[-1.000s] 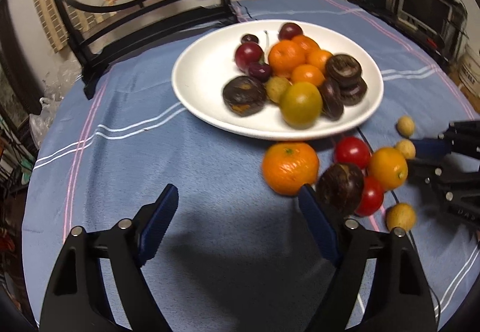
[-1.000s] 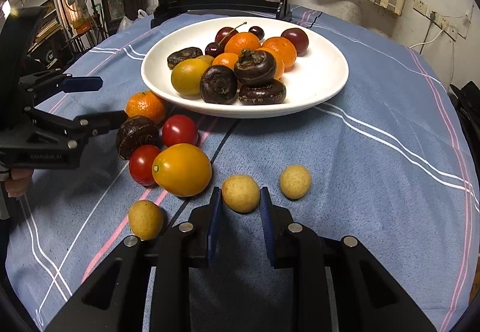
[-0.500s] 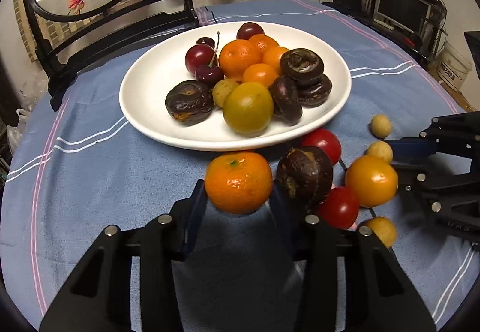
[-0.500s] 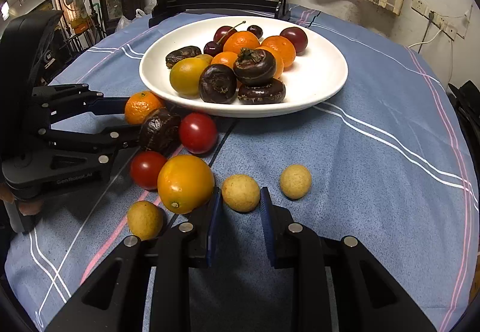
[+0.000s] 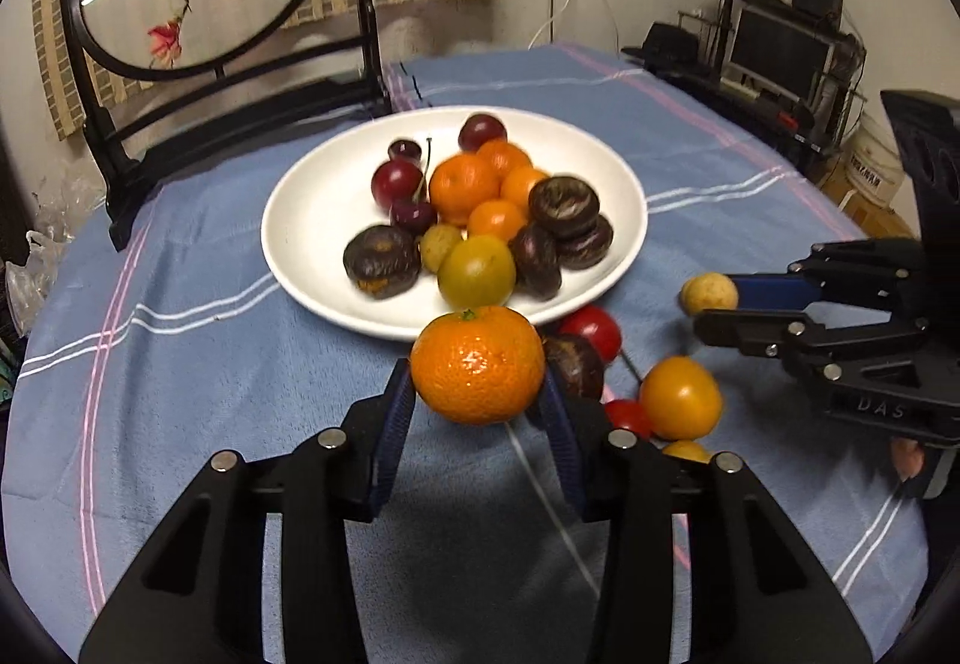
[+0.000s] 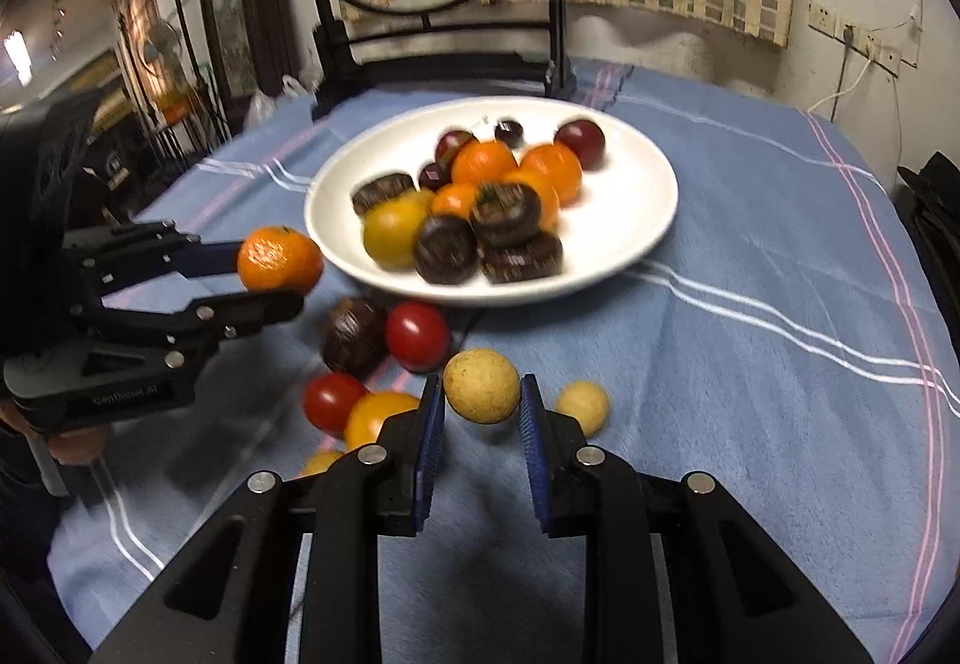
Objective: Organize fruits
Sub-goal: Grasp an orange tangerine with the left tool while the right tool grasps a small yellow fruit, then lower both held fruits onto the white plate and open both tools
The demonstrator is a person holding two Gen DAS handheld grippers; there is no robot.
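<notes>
Left gripper (image 5: 478,394) clamped on a mandarin (image 5: 477,364), right gripper (image 6: 482,412) on a small yellow fruit (image 6: 481,385), both near the white plate (image 5: 312,220).

"DAS" — on right claw (image 5: 717,301) body

The tablecloth (image 5: 210,340) is soft, matt, slightly fuzzy blue cloth with woven white and pink stripes. The plate (image 5: 312,220) on it looks like smooth, glossy white ceramic. The mandarin (image 5: 477,364) has a finely pitted, faintly shiny peel; the small tan fruit (image 6: 481,386) is matt and rough-skinned. The red tomatoes (image 6: 417,335) near the plate are smooth and glossy. The left gripper (image 5: 477,412) and right gripper (image 6: 482,424) are matt black plastic with ribbed blue pads and bright metal screws. At the far edge, the screen frame (image 5: 366,3) looks like dark lacquered wood.
</notes>
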